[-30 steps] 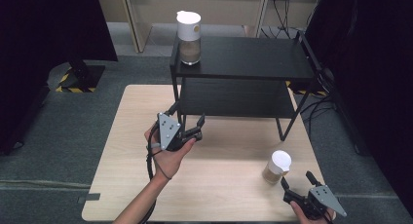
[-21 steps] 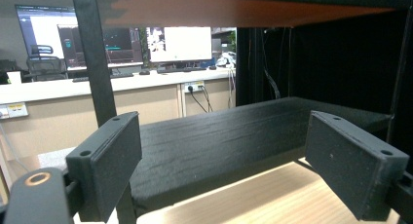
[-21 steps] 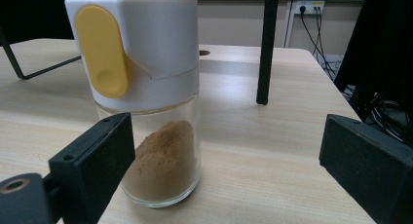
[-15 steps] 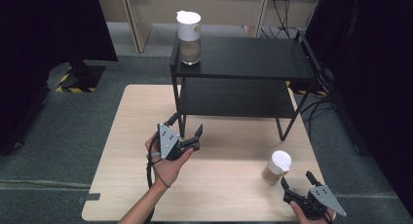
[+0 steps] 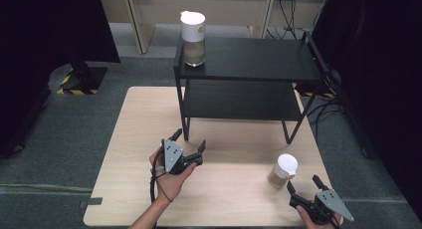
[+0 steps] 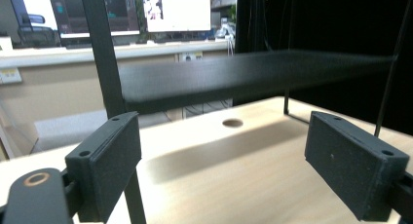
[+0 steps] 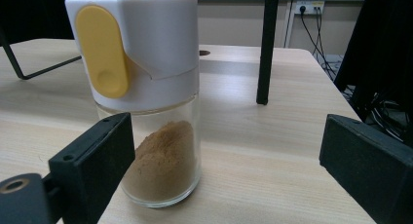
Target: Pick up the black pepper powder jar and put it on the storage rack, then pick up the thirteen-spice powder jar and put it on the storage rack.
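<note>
A glass spice jar point(image 5: 283, 171) with a white lid and brown powder stands on the wooden table point(image 5: 134, 139) at the front right. In the right gripper view the jar point(image 7: 151, 112) shows a yellow flap on its lid and stands just ahead of the left jaw. My right gripper point(image 5: 303, 185) point(image 7: 234, 170) is open right behind it, with nothing between its jaws. A second, similar jar point(image 5: 193, 38) stands on the top of the black shelf point(image 5: 259, 57). My left gripper point(image 5: 189, 141) point(image 6: 224, 170) is open near the shelf's front left leg point(image 6: 104, 73), holding nothing.
The black two-level shelf rack takes up the table's far half, and its lower board point(image 6: 253, 73) hangs just above the table. Its front right leg point(image 7: 265, 48) stands behind the near jar. Dark curtains and cables point(image 5: 323, 104) lie to the right.
My left gripper has drifted slightly back toward the near side and to the right, away from the shelf. The right gripper and both jars have stayed put.
</note>
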{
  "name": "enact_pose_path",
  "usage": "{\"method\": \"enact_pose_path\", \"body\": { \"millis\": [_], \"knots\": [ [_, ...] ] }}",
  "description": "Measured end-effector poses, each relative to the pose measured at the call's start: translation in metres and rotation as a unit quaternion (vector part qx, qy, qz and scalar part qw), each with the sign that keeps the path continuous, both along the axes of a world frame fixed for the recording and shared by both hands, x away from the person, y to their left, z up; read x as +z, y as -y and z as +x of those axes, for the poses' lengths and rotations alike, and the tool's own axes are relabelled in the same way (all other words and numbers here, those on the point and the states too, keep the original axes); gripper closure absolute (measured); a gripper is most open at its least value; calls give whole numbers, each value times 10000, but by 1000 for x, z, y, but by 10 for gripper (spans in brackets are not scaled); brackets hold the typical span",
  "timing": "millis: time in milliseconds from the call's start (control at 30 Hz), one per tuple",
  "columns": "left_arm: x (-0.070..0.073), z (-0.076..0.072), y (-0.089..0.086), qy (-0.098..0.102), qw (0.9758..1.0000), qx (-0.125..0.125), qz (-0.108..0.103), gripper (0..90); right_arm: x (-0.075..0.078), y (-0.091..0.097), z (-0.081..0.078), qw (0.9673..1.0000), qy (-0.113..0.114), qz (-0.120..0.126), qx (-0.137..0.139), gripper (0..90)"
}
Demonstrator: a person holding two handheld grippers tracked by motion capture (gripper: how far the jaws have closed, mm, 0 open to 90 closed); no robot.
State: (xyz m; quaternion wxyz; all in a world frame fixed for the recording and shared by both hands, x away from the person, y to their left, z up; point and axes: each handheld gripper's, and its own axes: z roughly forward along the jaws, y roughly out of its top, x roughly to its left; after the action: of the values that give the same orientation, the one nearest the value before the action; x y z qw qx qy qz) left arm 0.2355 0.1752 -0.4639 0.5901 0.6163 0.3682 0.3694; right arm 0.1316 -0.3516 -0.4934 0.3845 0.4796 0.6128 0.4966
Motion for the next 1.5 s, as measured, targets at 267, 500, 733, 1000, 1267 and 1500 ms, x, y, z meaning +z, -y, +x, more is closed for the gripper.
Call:
{"method": "enact_pose_path", "body": {
  "millis": [267,500,733,1000,1267,1500],
  "knots": [
    [-20,-1,-1,-304,9995,41,28,129,0,0,0,10000,-6,-1,2,63],
    [-30,2,-2,-479,9988,27,130,128,0,0,0,10000,-3,1,9,63],
    [-40,3,-3,-585,9981,13,192,124,0,1,0,10000,11,-14,42,63],
    [-43,6,-4,-682,9975,58,174,124,0,1,0,10000,19,-31,58,62],
    [-43,6,-3,-662,9975,67,220,122,0,0,0,10000,9,-32,50,62],
    [-43,5,0,-605,9976,58,325,121,-1,1,-1,10000,38,1,32,62]
  ]
}}
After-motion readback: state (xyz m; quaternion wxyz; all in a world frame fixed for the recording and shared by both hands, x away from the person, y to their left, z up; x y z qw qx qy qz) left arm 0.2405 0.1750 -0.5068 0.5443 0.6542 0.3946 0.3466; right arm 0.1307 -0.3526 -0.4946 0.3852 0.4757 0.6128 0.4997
